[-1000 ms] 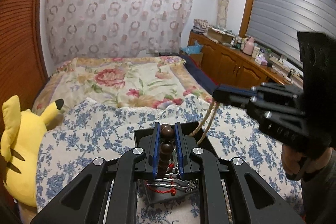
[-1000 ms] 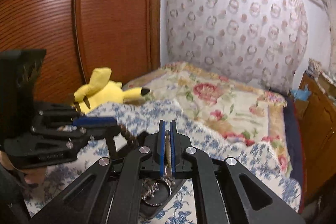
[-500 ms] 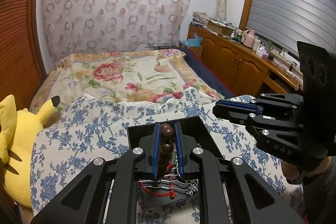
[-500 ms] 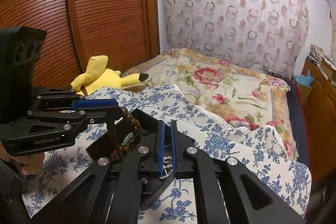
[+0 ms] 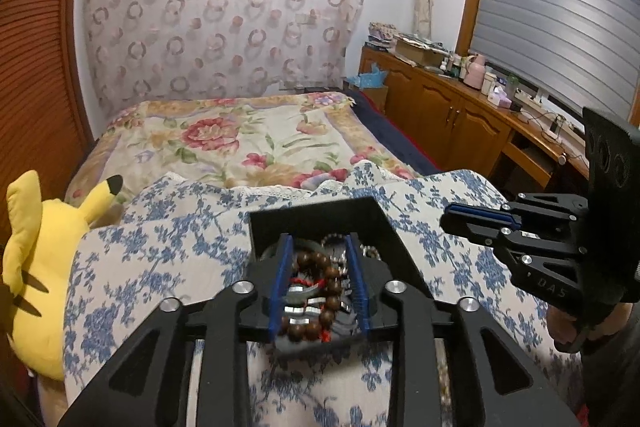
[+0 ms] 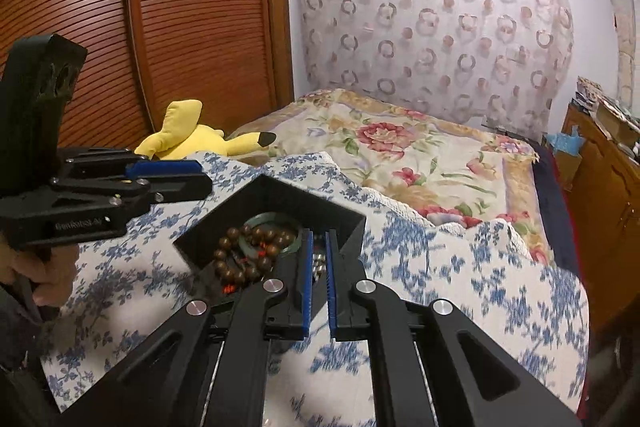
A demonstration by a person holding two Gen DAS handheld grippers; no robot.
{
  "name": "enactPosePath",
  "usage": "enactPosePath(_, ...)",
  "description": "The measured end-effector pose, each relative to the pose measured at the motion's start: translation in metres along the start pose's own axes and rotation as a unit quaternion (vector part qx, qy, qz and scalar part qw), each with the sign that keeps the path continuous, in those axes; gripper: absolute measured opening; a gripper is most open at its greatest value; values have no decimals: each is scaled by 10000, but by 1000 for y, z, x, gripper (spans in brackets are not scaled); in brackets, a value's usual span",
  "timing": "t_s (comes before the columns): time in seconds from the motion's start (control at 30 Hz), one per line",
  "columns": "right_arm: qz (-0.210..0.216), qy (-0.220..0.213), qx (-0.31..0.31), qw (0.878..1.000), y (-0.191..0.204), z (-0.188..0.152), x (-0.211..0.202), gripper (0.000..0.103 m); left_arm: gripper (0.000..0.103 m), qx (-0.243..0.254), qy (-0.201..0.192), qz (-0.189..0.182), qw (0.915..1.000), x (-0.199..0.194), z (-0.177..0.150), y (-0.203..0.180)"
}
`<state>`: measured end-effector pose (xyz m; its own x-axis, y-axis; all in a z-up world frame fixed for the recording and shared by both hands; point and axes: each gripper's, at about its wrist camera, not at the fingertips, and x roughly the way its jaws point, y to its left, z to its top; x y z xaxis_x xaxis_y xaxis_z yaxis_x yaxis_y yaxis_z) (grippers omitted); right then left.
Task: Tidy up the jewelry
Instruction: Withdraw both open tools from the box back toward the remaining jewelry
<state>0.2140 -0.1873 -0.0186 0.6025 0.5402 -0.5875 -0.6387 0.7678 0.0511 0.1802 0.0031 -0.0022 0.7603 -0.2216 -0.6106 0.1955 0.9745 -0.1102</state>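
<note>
— Wooden bead bracelet (image 5: 316,291): where?
— Lying in the black tray (image 5: 320,217) on the bed, between the left gripper (image 5: 318,287) fingers, which have just been opening, released.
— Right gripper (image 6: 318,281)?
— At the tray's 3 o'clock, nearly closed; contents unclear.

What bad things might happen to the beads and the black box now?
1. The wooden bead bracelet lies piled on the green bangle and a red cord; lifting one could drag the others out.
2. The black box sits on soft, rumpled floral bedding, so a nudge from the left gripper, whose jaws have just been opening above it, might tip it.
</note>
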Motion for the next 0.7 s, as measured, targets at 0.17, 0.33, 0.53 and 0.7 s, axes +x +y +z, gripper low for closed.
enactPosePath(0.17,-22,53,53,10000,7,-23,-11,7,29,-5,-31,46,10000,-20,-19,0)
enactPosePath(0.33,-9,103,136,9999,14,-40,-21,7,29,3,-12,82,10000,-36,-40,0)
enactPosePath(0.53,32,207,281,9994,23,-66,-32,7,30,26,209,94,9997,-38,-68,-3)
enactPosePath(0.7,76,333,398,9986,36,-92,-41,24,30,-40,520,17,9986,-33,-94,-2)
